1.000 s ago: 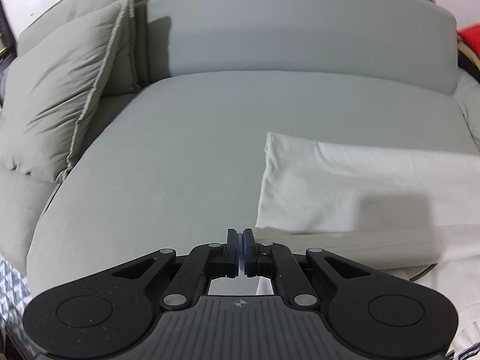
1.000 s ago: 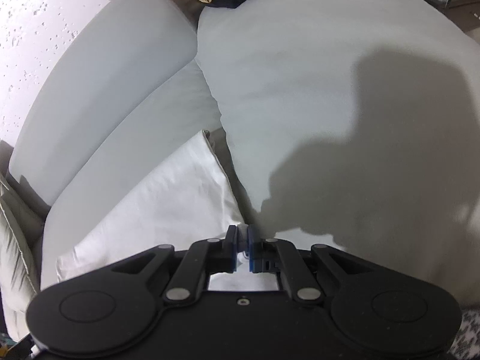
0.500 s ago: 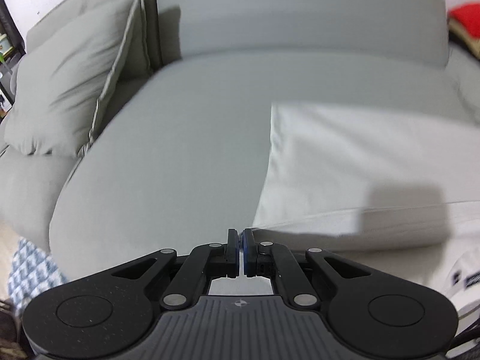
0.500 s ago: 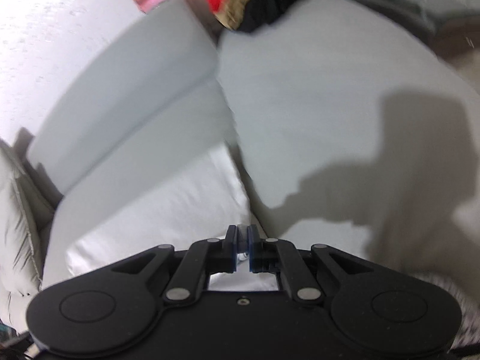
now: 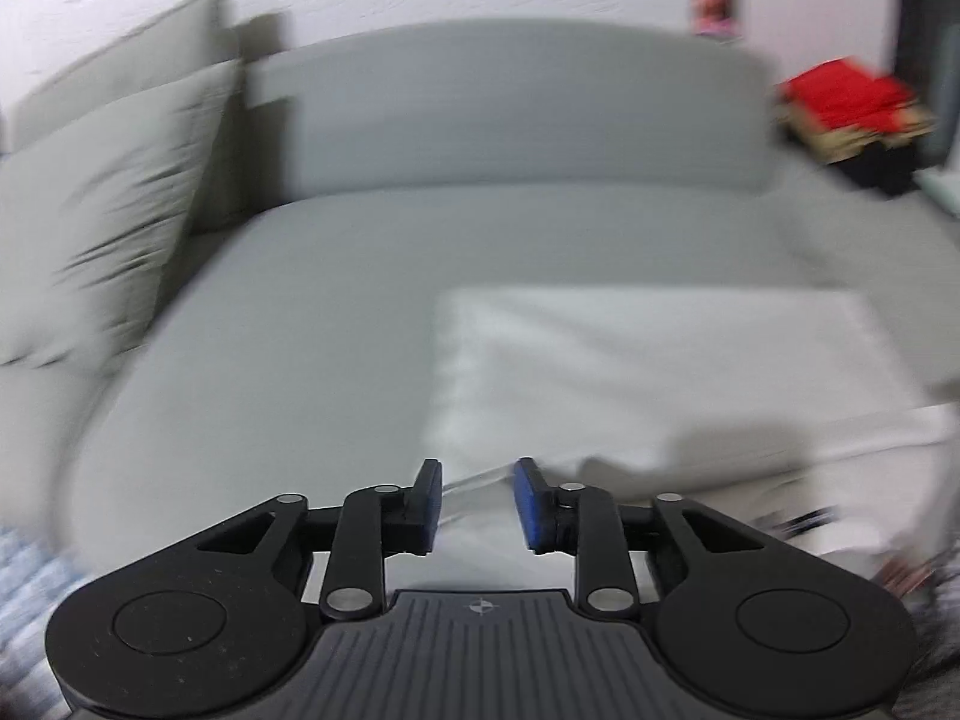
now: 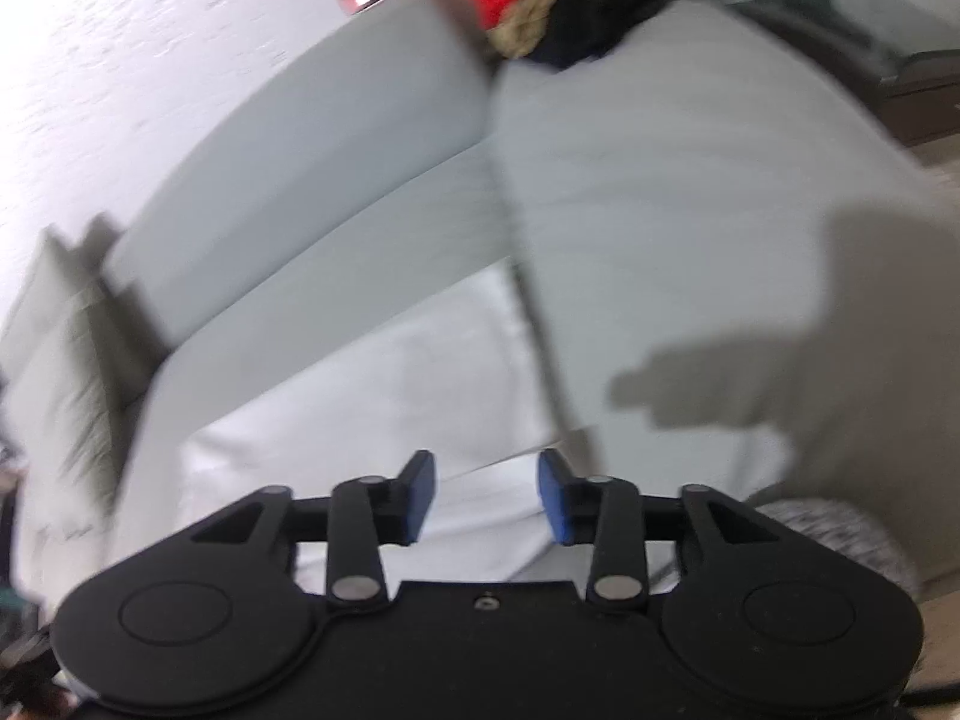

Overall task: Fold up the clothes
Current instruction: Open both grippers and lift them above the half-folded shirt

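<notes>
With both black two-finger grippers, left gripper [image 5: 474, 495] and right gripper [image 6: 485, 495], parted and empty, the flat white cloth garment [image 5: 648, 372] rests folded on the grey fabric sofa seat [image 5: 312, 300], probably released.

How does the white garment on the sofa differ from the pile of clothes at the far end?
The white garment lies flat and spread on the seat cushion, while the pile of clothes is heaped in a lump. The garment is one pale colour; the pile mixes red, tan and black. The garment lies just beyond both open grippers, left and right; the pile is far off. Both rest on the grey sofa.
</notes>
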The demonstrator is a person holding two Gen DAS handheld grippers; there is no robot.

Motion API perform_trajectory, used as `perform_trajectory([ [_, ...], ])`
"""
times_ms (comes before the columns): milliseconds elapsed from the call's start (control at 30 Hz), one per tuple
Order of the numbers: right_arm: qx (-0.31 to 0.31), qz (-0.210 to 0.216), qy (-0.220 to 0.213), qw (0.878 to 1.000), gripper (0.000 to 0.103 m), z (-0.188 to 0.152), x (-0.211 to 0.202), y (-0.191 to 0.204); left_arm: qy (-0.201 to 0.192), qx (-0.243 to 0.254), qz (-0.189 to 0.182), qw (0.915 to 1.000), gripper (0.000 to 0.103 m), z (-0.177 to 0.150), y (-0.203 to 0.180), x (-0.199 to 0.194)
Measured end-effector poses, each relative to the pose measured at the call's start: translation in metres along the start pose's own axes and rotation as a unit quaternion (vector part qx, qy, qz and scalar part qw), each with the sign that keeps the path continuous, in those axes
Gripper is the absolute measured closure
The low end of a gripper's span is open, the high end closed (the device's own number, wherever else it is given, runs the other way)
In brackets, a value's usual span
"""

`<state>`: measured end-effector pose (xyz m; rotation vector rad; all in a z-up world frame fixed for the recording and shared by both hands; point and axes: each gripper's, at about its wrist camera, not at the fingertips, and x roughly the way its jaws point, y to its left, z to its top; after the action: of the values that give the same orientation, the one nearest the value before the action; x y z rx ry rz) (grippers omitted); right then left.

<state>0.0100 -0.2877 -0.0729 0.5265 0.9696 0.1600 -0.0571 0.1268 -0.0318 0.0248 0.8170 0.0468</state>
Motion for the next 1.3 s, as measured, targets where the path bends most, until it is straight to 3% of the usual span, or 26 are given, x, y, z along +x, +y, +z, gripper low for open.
perform_trajectory([
  [67, -0.018, 0.016, 0.031, 0.999, 0.055, 0.008, 0.023, 0.017, 0.004, 0.015, -0.023, 0.9996, 0.068, 0.01, -0.019, 0.023],
  [133, -0.033, 0.013, 0.055, 0.998, 0.056, 0.011, 0.053, 0.032, 0.018, 0.038, -0.02, 0.9989, 0.069, 0.02, -0.04, 0.056],
  [233, -0.045, -0.013, 0.066, 0.997, 0.08, 0.011, 0.092, 0.047, 0.03, 0.065, -0.012, 0.9974, 0.069, 0.03, -0.061, 0.095],
  [300, -0.046, -0.036, 0.065, 0.996, 0.081, 0.01, 0.109, 0.05, 0.037, 0.077, -0.008, 0.9963, 0.071, 0.031, -0.071, 0.112],
  [400, -0.046, -0.06, 0.084, 0.994, 0.081, -0.009, 0.116, 0.043, 0.112, 0.079, -0.052, 0.9891, 0.077, 0.009, -0.067, 0.118],
  [467, -0.048, -0.03, 0.122, 0.991, 0.081, -0.028, 0.1, 0.038, 0.114, 0.11, -0.089, 0.9833, 0.082, -0.01, -0.06, 0.084],
  [533, -0.036, 0.013, 0.189, 0.981, 0.081, -0.044, 0.078, 0.032, 0.115, 0.128, -0.113, 0.9785, 0.08, -0.03, -0.051, 0.051],
  [633, -0.033, 0.019, 0.182, 0.983, 0.08, -0.065, 0.041, 0.02, 0.082, 0.121, -0.116, 0.9824, 0.079, -0.052, -0.033, 0.007],
  [733, -0.021, 0.035, 0.151, 0.988, 0.08, -0.068, 0.027, 0.011, 0.027, 0.06, -0.122, 0.9903, 0.076, -0.048, -0.018, -0.01],
  [867, -0.011, 0.054, 0.075, 0.996, 0.08, -0.044, 0.05, 0.013, -0.028, 0.034, -0.059, 0.9973, 0.077, -0.025, -0.037, 0.016],
  [933, -0.042, 0.039, 0.052, 0.997, 0.081, -0.045, 0.065, 0.027, -0.035, 0.046, -0.033, 0.9978, 0.082, -0.02, -0.051, 0.037],
  [1033, -0.106, 0.016, 0.032, 0.994, 0.081, -0.054, 0.081, 0.048, -0.037, 0.074, -0.028, 0.9962, 0.083, -0.022, -0.076, 0.064],
  [1100, -0.122, 0.008, 0.04, 0.992, 0.082, -0.059, 0.071, 0.047, 0.024, 0.107, -0.029, 0.9935, 0.082, -0.031, -0.088, 0.082],
  [1200, -0.147, -0.005, 0.051, 0.988, 0.085, -0.067, 0.056, 0.045, 0.014, 0.056, -0.033, 0.9978, 0.079, -0.035, -0.062, 0.059],
  [1300, -0.102, 0.022, 0.035, 0.994, 0.074, -0.064, 0.029, 0.023, 0.005, 0.004, -0.036, 0.9993, 0.077, -0.04, -0.036, 0.037],
])
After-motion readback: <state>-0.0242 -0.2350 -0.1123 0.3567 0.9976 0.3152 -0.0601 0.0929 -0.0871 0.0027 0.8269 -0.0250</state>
